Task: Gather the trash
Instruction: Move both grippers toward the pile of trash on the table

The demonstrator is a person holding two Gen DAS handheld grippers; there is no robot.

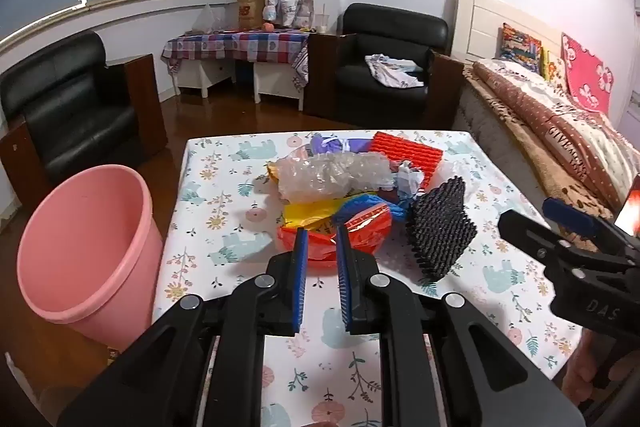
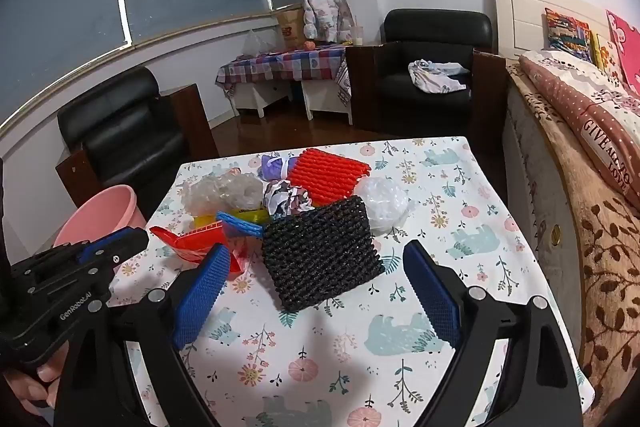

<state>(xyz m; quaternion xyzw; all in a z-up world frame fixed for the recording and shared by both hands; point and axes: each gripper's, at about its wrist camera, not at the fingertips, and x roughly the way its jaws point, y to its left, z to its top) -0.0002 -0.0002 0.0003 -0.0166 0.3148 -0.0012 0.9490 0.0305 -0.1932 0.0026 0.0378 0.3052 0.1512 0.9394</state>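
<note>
Trash heap mid-frame on table (image 1: 208, 163); pink bin (image 1: 86, 251) at lower left.
Left gripper (image 1: 322, 235) fingers narrowed, seemingly short of red wrapper (image 1: 360, 227), empty; right gripper (image 2: 316, 267) spread around black mesh (image 2: 320, 251). Risk: wrapper slides off.

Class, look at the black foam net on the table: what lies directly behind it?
Behind the black foam net lie crumpled printed paper, a red foam net and a clear plastic wad; their near edges are hidden.

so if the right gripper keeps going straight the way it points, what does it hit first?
Most likely the black mesh pad: it lies centred ahead of the open right gripper, in line with the gap between its fingers, nothing nearer on the table. Depth is hard to judge here.
</note>
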